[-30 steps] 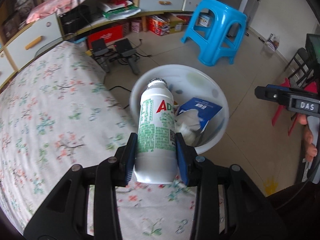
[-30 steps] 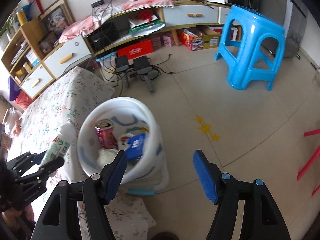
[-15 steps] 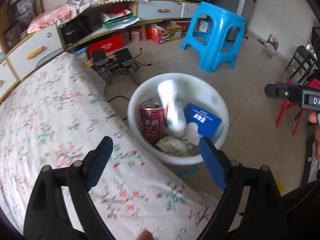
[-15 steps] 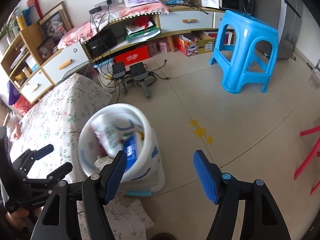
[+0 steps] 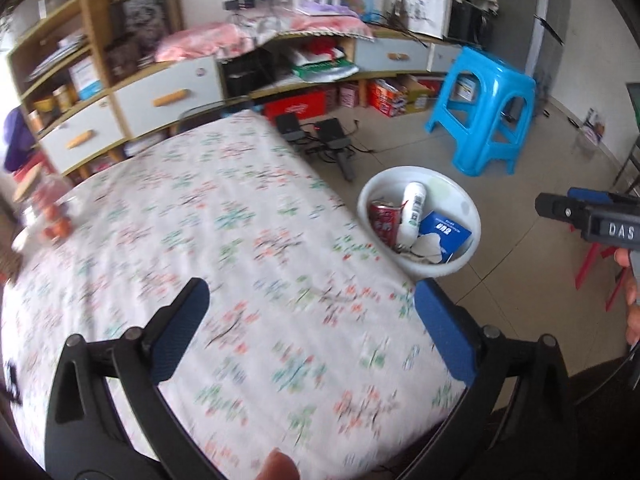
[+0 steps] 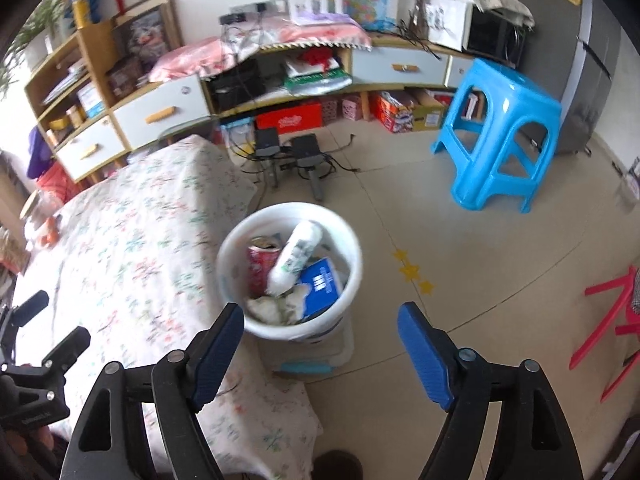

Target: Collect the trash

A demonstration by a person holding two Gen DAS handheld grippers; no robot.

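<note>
1. Both tongs stood wide and empty: left gripper (image 5: 308,316) over the table (image 5: 224,240), right gripper (image 6: 320,342) near the bin (image 6: 352,248).
2. Bottle (image 6: 294,258) lay tilted in the bin beside the can (image 6: 260,264); it looked light, stiff, slick plastic, best pinched mid-body.
3. A second earlier, the left gripper clamped that bottle; now it was dropped in.

Motion blur smears the floral tablecloth (image 5: 240,240); the white bottle's (image 6: 295,256) label is unreadable.

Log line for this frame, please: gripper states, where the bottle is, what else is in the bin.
left gripper: open, over table | right gripper: open | bottle: in bin | also inside: can, blue box, crumpled paper
</note>
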